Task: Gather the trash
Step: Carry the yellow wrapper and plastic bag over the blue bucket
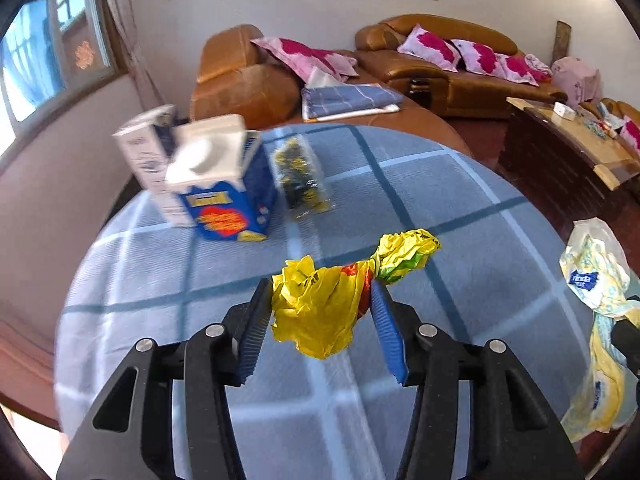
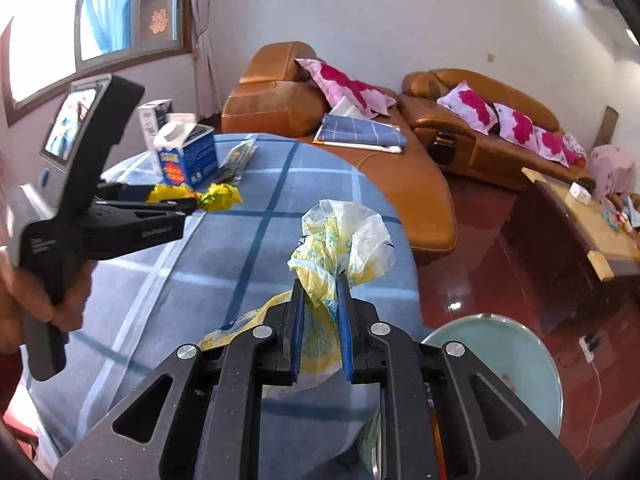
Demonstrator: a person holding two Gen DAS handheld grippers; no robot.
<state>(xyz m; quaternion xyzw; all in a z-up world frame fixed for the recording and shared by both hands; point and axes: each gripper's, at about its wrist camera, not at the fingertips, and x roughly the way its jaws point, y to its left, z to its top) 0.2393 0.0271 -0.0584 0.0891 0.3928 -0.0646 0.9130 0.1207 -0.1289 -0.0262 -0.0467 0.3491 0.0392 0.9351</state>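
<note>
Gripping a crumpled yellow wrapper (image 1: 320,304), my left gripper (image 1: 322,320) stands half open, pads pressed on both its sides, lifted above the blue checked tablecloth (image 1: 460,208) on the near side of the milk carton (image 1: 228,196). My right gripper (image 2: 320,320), nearly closed, pinches a plastic bag (image 2: 340,240) over that tablecloth's right edge.

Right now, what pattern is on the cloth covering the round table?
Blue tablecloth with a grid of darker blue and white stripes; clearest in the left wrist view.
</note>
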